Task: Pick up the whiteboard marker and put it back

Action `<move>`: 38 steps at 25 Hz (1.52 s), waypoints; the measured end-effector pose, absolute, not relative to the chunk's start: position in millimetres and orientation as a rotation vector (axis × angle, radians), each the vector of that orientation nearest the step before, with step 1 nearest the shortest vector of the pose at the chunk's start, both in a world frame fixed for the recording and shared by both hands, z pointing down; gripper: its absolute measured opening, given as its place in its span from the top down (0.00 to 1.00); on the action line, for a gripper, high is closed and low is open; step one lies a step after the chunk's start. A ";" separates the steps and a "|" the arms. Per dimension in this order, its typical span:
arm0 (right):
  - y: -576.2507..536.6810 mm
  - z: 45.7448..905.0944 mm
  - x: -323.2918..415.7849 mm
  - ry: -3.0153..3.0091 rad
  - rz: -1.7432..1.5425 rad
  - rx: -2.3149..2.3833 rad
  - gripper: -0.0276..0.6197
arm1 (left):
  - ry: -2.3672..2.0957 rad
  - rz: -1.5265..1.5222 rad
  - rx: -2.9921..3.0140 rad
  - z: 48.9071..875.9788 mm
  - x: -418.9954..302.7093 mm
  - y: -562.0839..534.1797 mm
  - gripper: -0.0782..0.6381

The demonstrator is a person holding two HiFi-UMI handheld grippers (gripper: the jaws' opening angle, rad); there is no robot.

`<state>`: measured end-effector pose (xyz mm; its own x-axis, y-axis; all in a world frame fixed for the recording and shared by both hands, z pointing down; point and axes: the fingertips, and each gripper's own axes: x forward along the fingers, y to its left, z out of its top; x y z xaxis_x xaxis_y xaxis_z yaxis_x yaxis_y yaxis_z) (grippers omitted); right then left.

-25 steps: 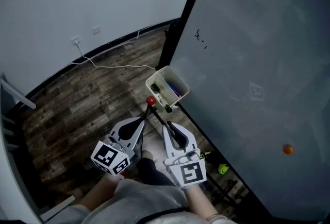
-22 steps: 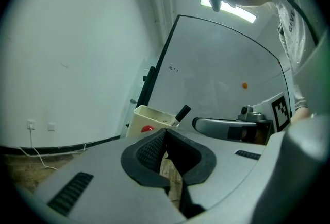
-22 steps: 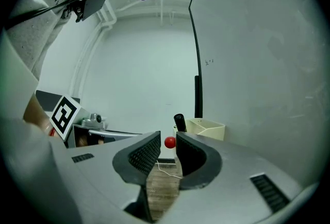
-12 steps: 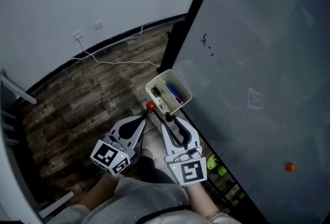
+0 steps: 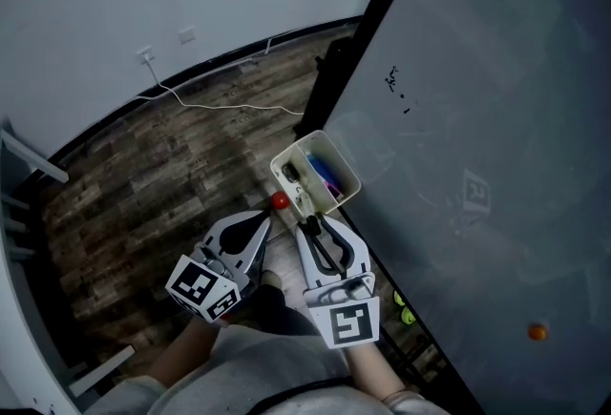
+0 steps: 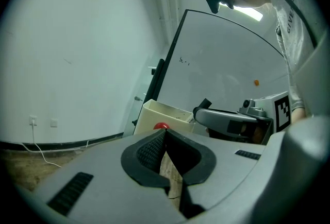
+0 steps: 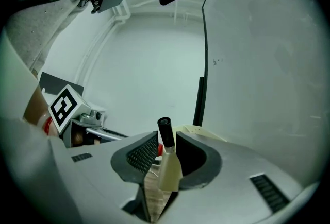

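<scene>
**Right gripper's got the marker, parked right by the bin**

My right gripper (image 7: pixel 165 135) is clamped down on the whiteboard marker (image 7: pixel 169 171). The cream barrel sits squeezed between the pads, and the black cap end pokes out past the fingertips, roughly upright in the right gripper view. It's all just near of the cream bin (image 6: pixel 153 115), which hangs at the bottom left edge of the whiteboard (image 5: pixel 496 117). There are a couple of blue/purple things inside the bin, can't really tell what they are.

My left gripper (image 6: pixel 166 131) is closed up with nothing in it. The jaw tips meet and I only see wood floor (image 5: pixel 143 184) through the gap behind them. It sits just left of the right one, both pointing toward the bin.

There's a small red round thing (image 5: pixel 279 201) right off the left gripper's tips, near the bin's near corner. No idea if it's touching anything.

Also in the head view: a white cable (image 5: pixel 220 106) trailing along the far floor, and an orange dot (image 5: pixel 538 332) on the board, far right.
</scene>
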<state>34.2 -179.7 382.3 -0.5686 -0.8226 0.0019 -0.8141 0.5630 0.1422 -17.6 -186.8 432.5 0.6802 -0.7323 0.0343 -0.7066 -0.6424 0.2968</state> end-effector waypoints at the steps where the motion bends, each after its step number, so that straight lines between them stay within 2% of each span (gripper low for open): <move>1: -179.9 383.9 33.5 -2.716 -0.187 1.416 0.78 | -1.147 -0.126 2.608 432.7 -17.4 -187.8 0.87; 16: -182.8 385.3 36.4 -2.723 -0.190 1.371 0.84 | -1.166 -0.111 2.604 431.6 -17.1 -190.9 0.87; 38: -186.4 382.0 42.5 -2.776 -0.148 1.315 0.84 | -1.173 -0.132 2.612 423.0 -9.1 -189.1 0.87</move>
